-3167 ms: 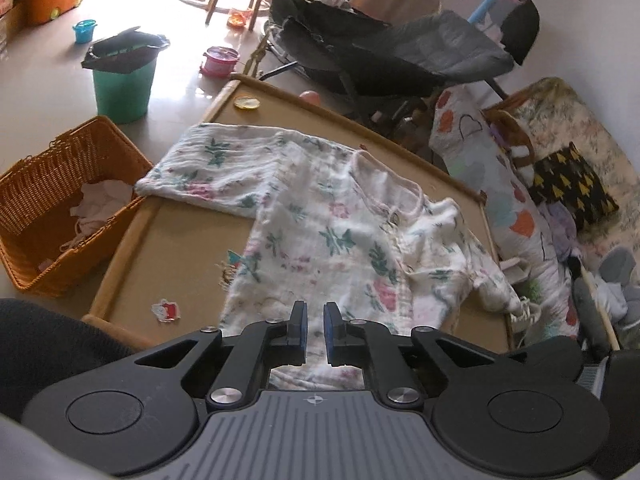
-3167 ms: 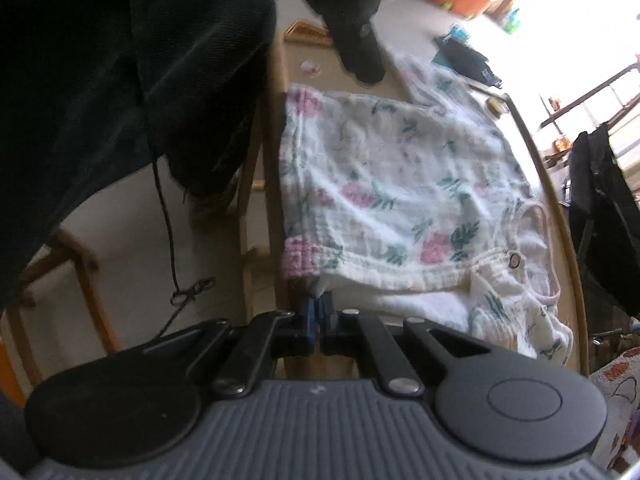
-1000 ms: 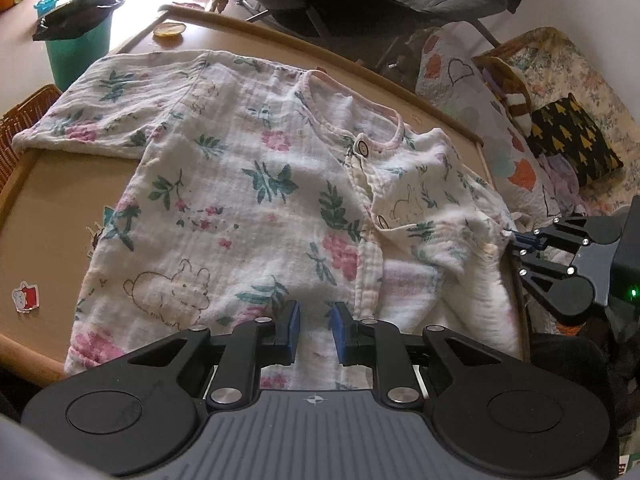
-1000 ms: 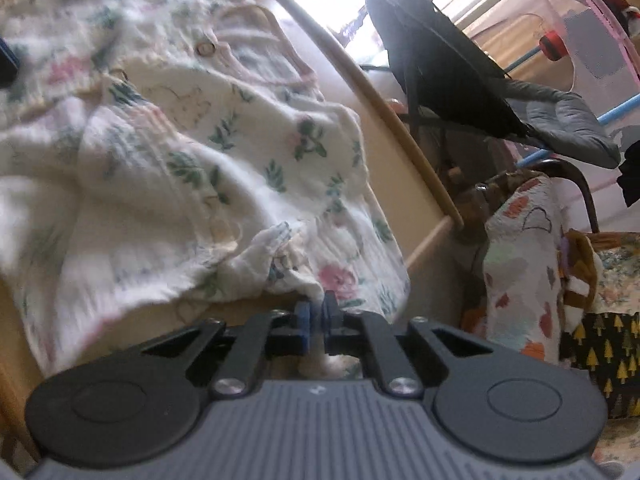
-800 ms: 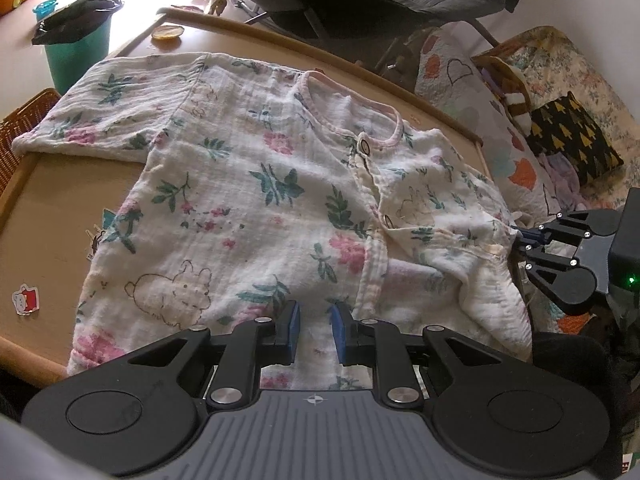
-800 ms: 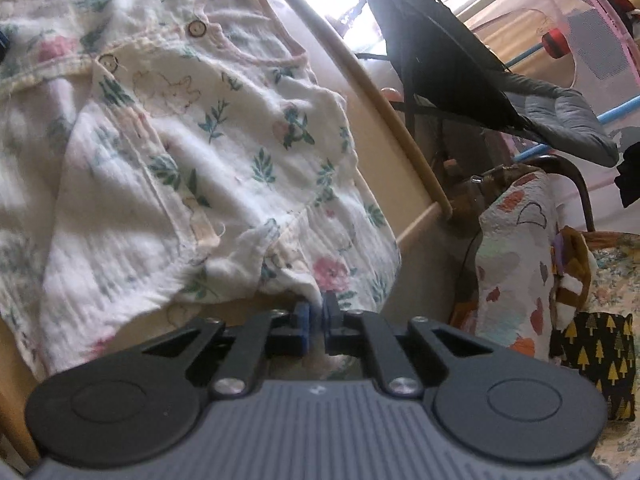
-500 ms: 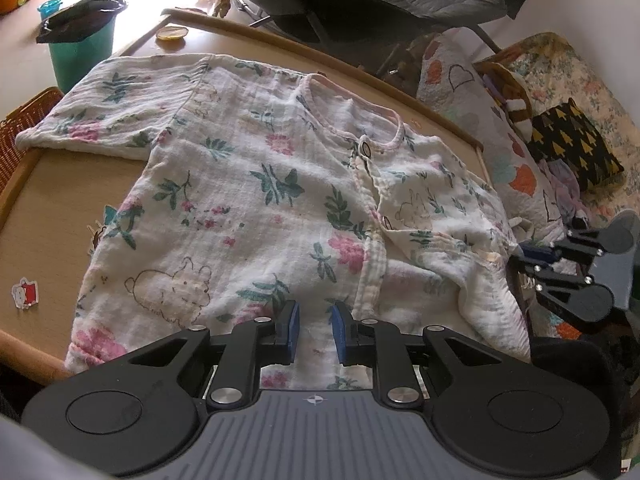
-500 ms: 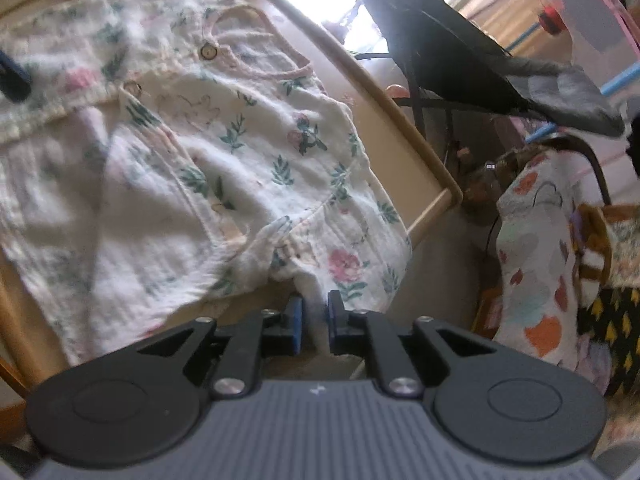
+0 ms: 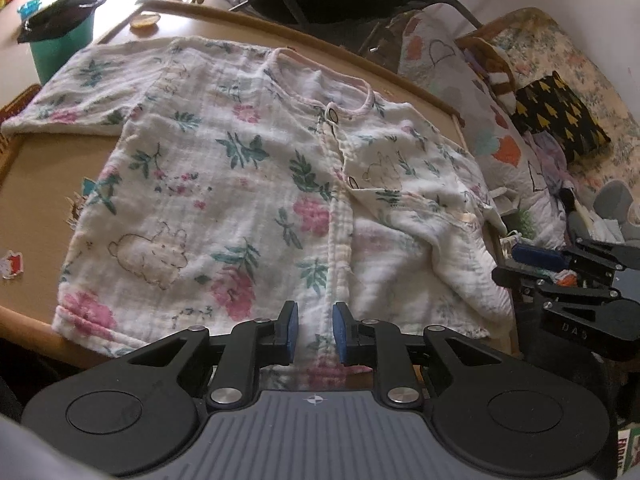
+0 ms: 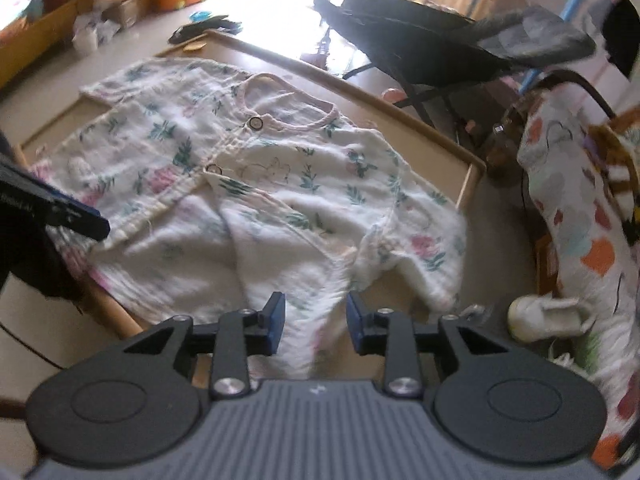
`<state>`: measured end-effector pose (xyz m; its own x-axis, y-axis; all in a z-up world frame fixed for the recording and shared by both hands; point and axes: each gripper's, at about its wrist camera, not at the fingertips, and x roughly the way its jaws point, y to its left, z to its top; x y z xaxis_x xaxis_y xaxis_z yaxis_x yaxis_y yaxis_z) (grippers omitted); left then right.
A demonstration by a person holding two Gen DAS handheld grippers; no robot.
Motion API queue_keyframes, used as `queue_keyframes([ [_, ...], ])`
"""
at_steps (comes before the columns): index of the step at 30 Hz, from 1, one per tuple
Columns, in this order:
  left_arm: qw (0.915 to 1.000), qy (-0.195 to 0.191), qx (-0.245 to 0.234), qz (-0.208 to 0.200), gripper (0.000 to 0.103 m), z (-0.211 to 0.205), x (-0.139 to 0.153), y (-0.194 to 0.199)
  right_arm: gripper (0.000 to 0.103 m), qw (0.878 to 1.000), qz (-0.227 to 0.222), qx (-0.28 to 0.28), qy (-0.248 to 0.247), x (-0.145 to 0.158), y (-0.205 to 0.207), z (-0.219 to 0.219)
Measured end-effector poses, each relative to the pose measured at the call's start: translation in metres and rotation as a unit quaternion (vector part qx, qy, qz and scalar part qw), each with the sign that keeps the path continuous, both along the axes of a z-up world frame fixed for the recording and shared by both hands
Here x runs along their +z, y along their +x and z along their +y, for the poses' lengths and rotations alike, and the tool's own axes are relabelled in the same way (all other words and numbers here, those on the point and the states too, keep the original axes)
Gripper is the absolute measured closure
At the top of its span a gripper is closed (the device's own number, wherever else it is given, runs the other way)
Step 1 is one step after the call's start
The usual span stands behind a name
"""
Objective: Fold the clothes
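Garment: floral baby shirt (image 9: 224, 184), spread front-up on the low wooden table (image 9: 32, 208); buttoned at the neck, lower right front flap turned back with pale lining showing.
Left sleeve: stretched flat toward the green bin (image 9: 60, 52) at the far left.
Right sleeve: rumpled, draped over the table's right edge (image 10: 424, 248), not yet laid out.
Step in hand: laying out and smoothing ahead of the first fold, by the look of it; no fold made so far.
Left gripper (image 9: 314, 330): parted a little, poised over the bottom hem at the button placket; cloth seen through the gap, pads not pressing, nothing gripped.
Right gripper (image 10: 316, 328): jaws just opened, now standing clear of the cloth; blurred edge of the shirt's right side seen through the gap, not clamped.
Next move, as a judgement: re-grip the rumpled sleeve or the turned-back flap, draw it flat, then fold a side inward; needs a light pinch on one layer only, so as not to drag the whole shirt off the edge.
Risk: thin, limp muslin; likely to bunch or slide where it overhangs.
Change from a second earlier: right jaws then pinched shut on the sleeve end, now released and drawn back higher, with a wider view of the table; left gripper and shirt body much as before.
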<state>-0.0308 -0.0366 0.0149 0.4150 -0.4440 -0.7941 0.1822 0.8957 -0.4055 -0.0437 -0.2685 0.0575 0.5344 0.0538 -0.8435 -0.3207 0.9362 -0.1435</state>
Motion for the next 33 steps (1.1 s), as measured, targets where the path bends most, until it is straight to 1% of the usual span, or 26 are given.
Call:
queue_keyframes([
  [3, 0.9999, 0.006, 0.005, -0.01, 0.079, 0.008, 0.004, -0.002, 0.07, 0.999, -0.001, -0.037, 0.03, 0.0, -0.002, -0.003],
  [4, 0.9998, 0.011, 0.007, -0.012, 0.077, 0.011, 0.005, -0.002, 0.07, 0.998, -0.001, -0.05, 0.039, 0.001, -0.002, -0.005],
  [5, 0.9997, 0.014, 0.011, -0.014, 0.071, 0.014, 0.006, -0.002, 0.071, 0.997, -0.004, -0.058, 0.048, 0.002, -0.003, -0.007],
  [6, 0.9997, 0.013, 0.016, -0.017, 0.067, 0.019, 0.007, -0.003, 0.071, 0.996, -0.008, -0.066, 0.056, 0.003, -0.004, -0.009],
  [7, 0.9995, 0.009, 0.021, -0.02, 0.062, 0.023, 0.007, -0.004, 0.071, 0.995, -0.011, -0.074, 0.063, 0.005, -0.006, -0.01],
  [8, 0.9995, 0.003, 0.026, -0.021, 0.059, 0.027, 0.007, -0.004, 0.071, 0.995, -0.01, -0.079, 0.068, 0.006, -0.006, -0.011],
  [13, 0.9983, -0.041, 0.04, -0.003, 0.058, 0.04, -0.001, 0.0, 0.071, 0.989, -0.013, -0.116, 0.088, 0.009, -0.009, -0.018],
  [16, 0.9981, -0.049, 0.039, -0.003, 0.057, 0.041, -0.003, 0.0, 0.071, 0.986, -0.017, -0.125, 0.107, 0.01, -0.01, -0.019],
  [18, 0.9981, -0.049, 0.036, -0.006, 0.057, 0.04, -0.003, 0.0, 0.071, 0.987, -0.015, -0.115, 0.108, 0.008, -0.009, -0.013],
  [21, 0.9986, -0.042, 0.029, -0.012, 0.057, 0.038, -0.003, 0.0, 0.071, 0.992, -0.013, -0.101, 0.08, -0.001, -0.006, -0.001],
  [24, 0.9992, -0.029, 0.018, -0.021, 0.057, 0.037, -0.002, -0.002, 0.072, 0.991, -0.018, -0.123, 0.046, -0.01, -0.002, 0.003],
  [26, 0.9994, -0.017, 0.011, -0.027, 0.057, 0.035, -0.001, -0.002, 0.072, 0.99, -0.027, -0.136, 0.037, -0.013, 0.0, 0.002],
  [30, 0.9994, -0.005, 0.003, -0.034, 0.057, 0.033, 0.0, -0.002, 0.073, 0.989, -0.019, -0.145, 0.029, -0.021, 0.006, -0.002],
  [31, 0.9994, -0.004, 0.002, -0.035, 0.057, 0.033, 0.0, -0.002, 0.076, 0.988, -0.016, -0.149, 0.032, -0.024, 0.008, -0.004],
  [33, 0.9994, -0.003, 0.002, -0.036, 0.057, 0.033, 0.001, -0.001, 0.088, 0.987, -0.008, -0.154, 0.043, -0.027, 0.01, -0.007],
])
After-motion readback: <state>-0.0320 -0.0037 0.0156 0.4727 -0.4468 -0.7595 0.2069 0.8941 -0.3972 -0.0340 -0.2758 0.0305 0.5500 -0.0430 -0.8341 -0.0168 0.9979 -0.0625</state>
